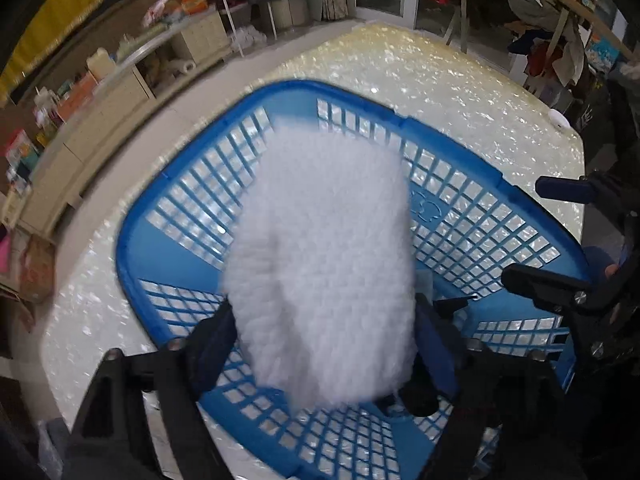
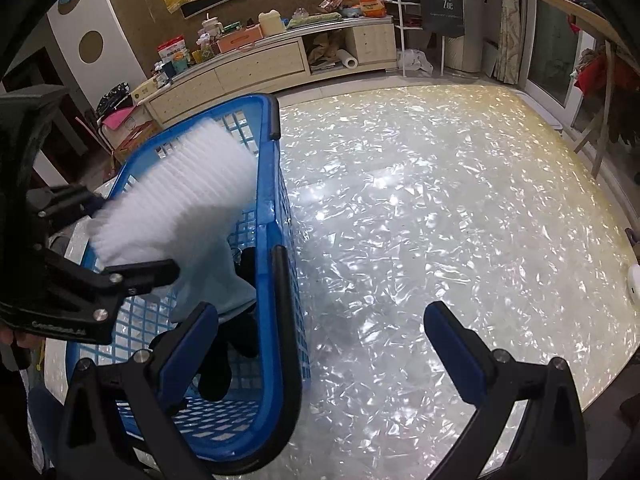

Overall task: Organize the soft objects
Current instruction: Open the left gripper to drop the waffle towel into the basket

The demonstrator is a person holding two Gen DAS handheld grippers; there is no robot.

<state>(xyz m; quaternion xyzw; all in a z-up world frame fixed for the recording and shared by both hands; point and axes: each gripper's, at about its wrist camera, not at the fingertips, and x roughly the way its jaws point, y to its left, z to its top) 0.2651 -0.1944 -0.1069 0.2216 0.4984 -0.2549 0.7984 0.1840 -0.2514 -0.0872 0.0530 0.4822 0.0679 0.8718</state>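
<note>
We look down into a blue basket (image 1: 256,112) that sits on a shiny white table (image 2: 440,200). A fluffy white soft thing (image 1: 320,256) is right over the basket. It looks blurry, so we think it is dropping in. Our left gripper (image 1: 320,344) is at 6 o'clock in its own view. Its jaws stand wide on each side of the fluffy thing and do not seem to squeeze it.

Inside the basket we see more soft things: a pale blue cloth (image 2: 216,280) and a black soft thing (image 2: 232,344) under it, near 7 o'clock in the right view. So some of the tidying is done.

Our right gripper (image 2: 320,340) hangs over the basket's edge and the bare table. Its jaws are wide, and nothing sits between them.

At 3 o'clock in the right view, a small white thing (image 2: 634,280) peeks in at the table's edge. We cannot tell what it is. We see no other soft things left on the table, so we think the job is nearly done.
</note>
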